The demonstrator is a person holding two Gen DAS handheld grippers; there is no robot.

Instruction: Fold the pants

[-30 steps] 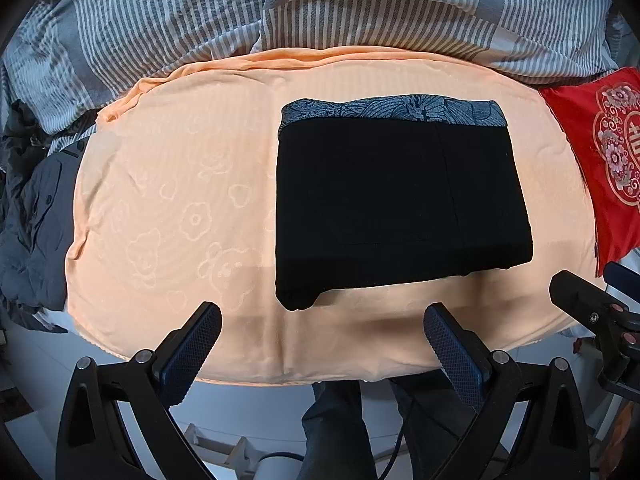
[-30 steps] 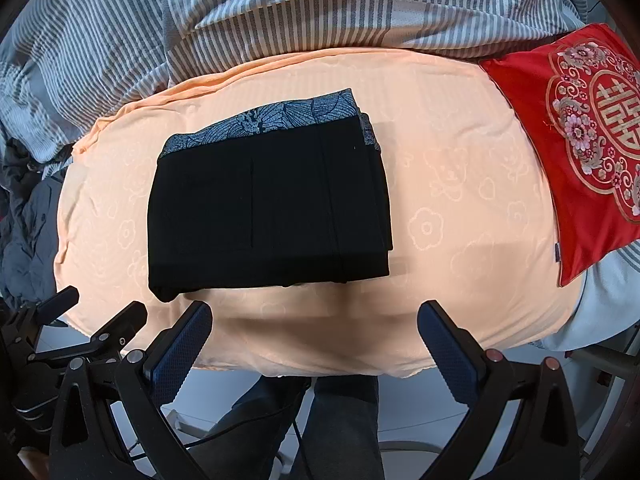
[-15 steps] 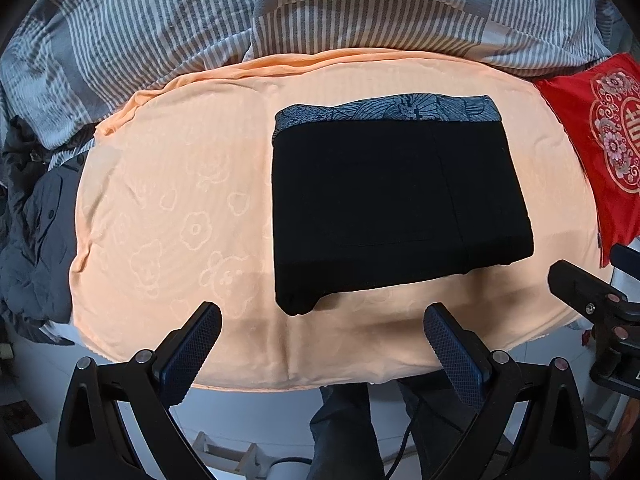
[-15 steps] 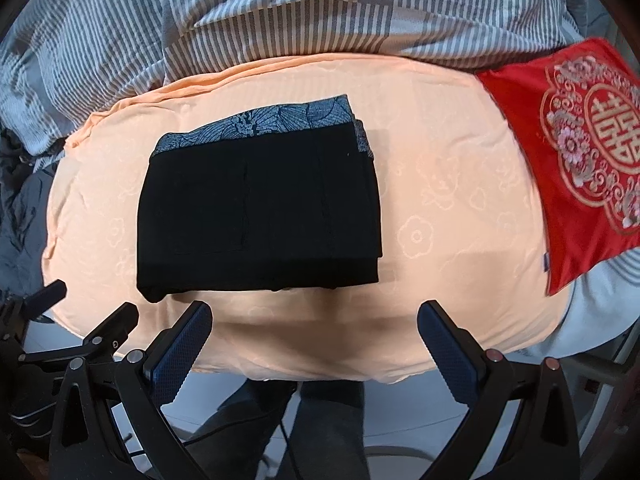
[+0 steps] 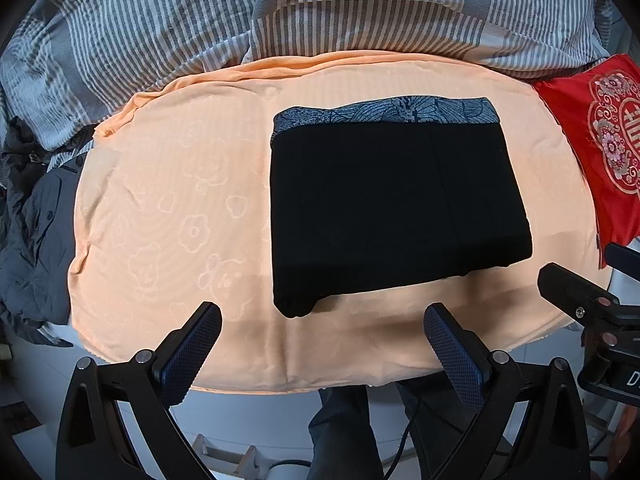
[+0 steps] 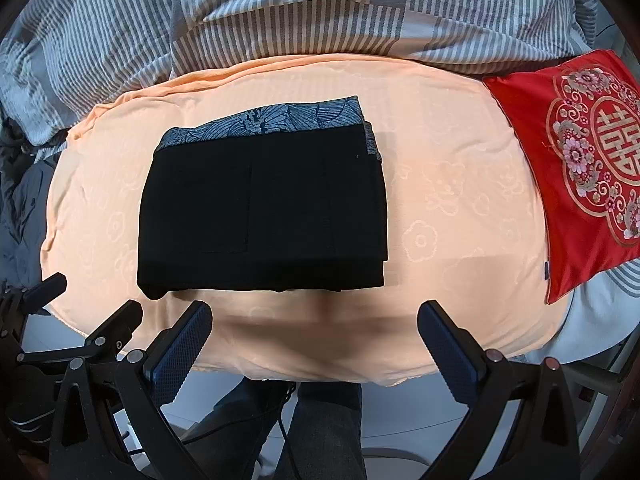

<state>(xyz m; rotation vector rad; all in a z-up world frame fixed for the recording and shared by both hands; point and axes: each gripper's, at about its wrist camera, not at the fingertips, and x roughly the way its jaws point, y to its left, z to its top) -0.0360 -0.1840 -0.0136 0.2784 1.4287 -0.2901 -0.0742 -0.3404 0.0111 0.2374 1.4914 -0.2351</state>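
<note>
The black pants (image 5: 392,204) lie folded into a flat rectangle on the peach blanket (image 5: 172,208), with a grey patterned band along the far edge. They also show in the right wrist view (image 6: 260,212). My left gripper (image 5: 322,344) is open and empty, held back above the blanket's near edge, short of the pants. My right gripper (image 6: 314,344) is open and empty too, just short of the pants' near edge. The right gripper shows at the right edge of the left wrist view (image 5: 588,312).
A grey striped duvet (image 5: 320,8) is bunched along the back. A red embroidered cushion (image 6: 584,176) lies at the right. Dark grey clothing (image 5: 36,232) is heaped at the left. The person's legs and the floor show below the blanket's near edge.
Both grippers have drawn back and up a little from the pants, so the blanket looks smaller in view. The pants have not moved.
</note>
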